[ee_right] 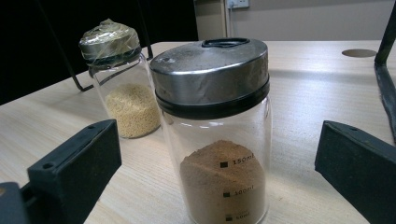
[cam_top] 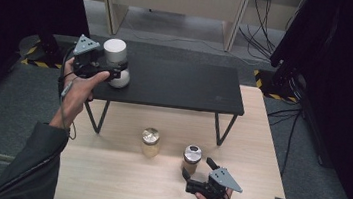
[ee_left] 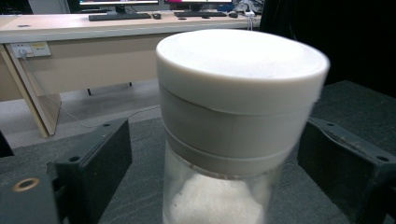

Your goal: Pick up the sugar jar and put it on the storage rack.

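Observation:
A glass jar with a white lid (cam_top: 116, 62) (ee_left: 238, 93), holding white powder, stands on the left end of a black raised shelf (cam_top: 176, 84). My left gripper (cam_top: 116, 71) (ee_left: 219, 177) is open, with one jaw on each side of this jar and a gap at both sides. On the wooden table (cam_top: 129, 185) stands a metal-lidded jar of brown powder (cam_top: 191, 157) (ee_right: 215, 140). My right gripper (cam_top: 197, 168) (ee_right: 215, 177) is open around it, its jaws clear of the glass.
A second jar with pale yellow grains and a foil-covered lid (cam_top: 150, 142) (ee_right: 119, 79) stands on the table left of the brown one. The shelf's metal legs (cam_top: 221, 130) rise behind both jars. Desks and cables lie beyond the table.

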`<state>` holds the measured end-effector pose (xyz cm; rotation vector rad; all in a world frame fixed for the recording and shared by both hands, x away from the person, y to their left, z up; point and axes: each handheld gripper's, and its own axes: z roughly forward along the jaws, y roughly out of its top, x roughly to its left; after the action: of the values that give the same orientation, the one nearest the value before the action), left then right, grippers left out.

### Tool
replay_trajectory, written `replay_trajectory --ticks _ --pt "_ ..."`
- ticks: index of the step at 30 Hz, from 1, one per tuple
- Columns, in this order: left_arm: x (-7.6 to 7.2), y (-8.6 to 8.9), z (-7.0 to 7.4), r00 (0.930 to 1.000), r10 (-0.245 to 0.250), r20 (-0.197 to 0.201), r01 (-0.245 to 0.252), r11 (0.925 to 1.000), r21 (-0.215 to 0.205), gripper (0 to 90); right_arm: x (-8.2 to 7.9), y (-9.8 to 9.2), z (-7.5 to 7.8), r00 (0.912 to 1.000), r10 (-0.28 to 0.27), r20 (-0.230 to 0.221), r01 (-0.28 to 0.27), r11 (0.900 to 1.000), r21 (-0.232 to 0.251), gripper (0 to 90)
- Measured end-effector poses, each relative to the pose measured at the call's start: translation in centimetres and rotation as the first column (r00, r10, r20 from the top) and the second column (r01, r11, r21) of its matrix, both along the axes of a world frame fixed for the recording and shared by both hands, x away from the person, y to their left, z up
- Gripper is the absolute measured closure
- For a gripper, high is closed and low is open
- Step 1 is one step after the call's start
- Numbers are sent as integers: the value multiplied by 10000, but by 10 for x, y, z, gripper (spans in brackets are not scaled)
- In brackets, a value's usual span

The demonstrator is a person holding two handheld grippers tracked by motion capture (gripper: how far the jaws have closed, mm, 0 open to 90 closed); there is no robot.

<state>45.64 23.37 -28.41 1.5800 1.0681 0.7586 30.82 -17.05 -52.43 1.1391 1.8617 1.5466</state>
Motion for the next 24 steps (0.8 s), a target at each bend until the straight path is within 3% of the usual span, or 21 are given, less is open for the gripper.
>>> replay_trajectory --ticks 2,7,24 --pt "-2 0 0 9999 141 -6 -141 9999 -57 43 0 0 0 10000 -6 5 6 10000 11 6" --pt "-6 1 -5 10000 27 -67 -28 9999 -144 27 0 0 0 10000 0 13 0 10000 -11 6" --pt "-30 0 -14 9994 -329 134 332 9991 -252 19 0 0 0 10000 -14 3 14 10000 0 6"
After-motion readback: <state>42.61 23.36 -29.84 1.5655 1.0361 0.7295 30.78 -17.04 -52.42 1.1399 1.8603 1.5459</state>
